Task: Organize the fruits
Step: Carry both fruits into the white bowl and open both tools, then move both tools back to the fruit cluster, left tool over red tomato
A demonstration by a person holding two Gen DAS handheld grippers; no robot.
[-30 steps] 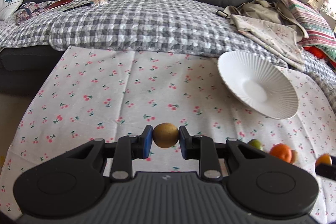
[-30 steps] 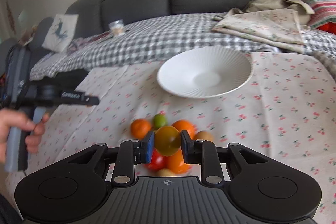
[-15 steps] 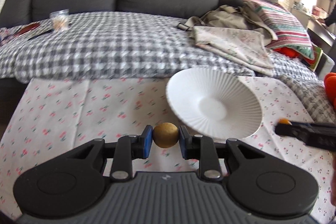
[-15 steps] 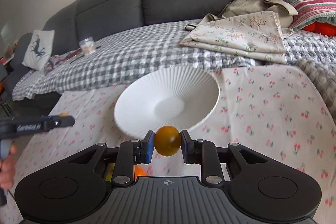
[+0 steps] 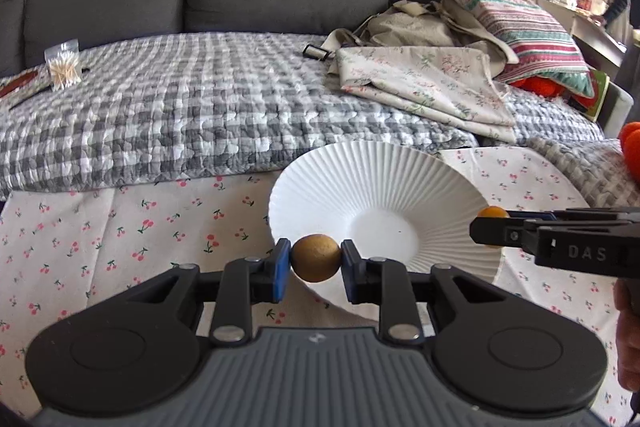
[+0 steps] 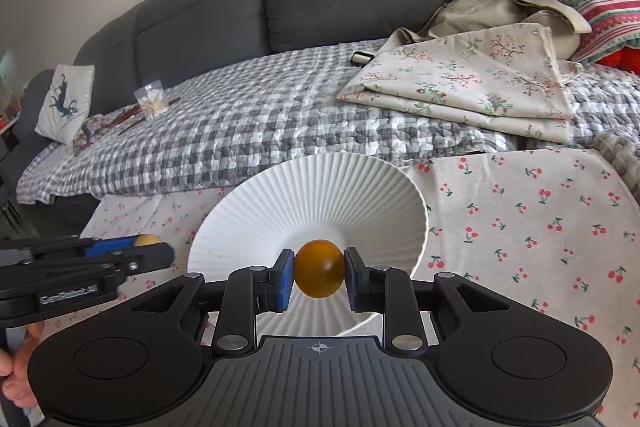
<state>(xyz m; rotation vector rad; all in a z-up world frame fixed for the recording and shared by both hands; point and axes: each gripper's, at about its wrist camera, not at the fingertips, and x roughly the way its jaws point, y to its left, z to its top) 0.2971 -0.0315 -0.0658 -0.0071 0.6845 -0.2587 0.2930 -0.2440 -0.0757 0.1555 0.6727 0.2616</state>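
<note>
A white ribbed plate [image 5: 380, 179] [image 6: 320, 187] lies on the cherry-print cloth. My left gripper [image 5: 316, 264] is shut on a brown round fruit [image 5: 316, 259] at the plate's near left rim; it also shows in the right wrist view [image 6: 136, 247] at the left. My right gripper [image 6: 319, 273] is shut on an amber-orange round fruit [image 6: 320, 269] just over the plate's near side; it shows in the left wrist view [image 5: 492, 223] at the plate's right rim. The plate holds no fruit.
The cherry-print cloth [image 6: 540, 227] covers the surface. Behind it is a grey checked quilt [image 5: 180, 115] on a dark sofa, with folded floral cloth [image 6: 472, 79], a striped cushion [image 5: 532, 27] and a clear box of sticks [image 5: 62, 67].
Both grippers have moved with their fruit from beside the fruit pile to the plate. The pile has dropped out of both views.
</note>
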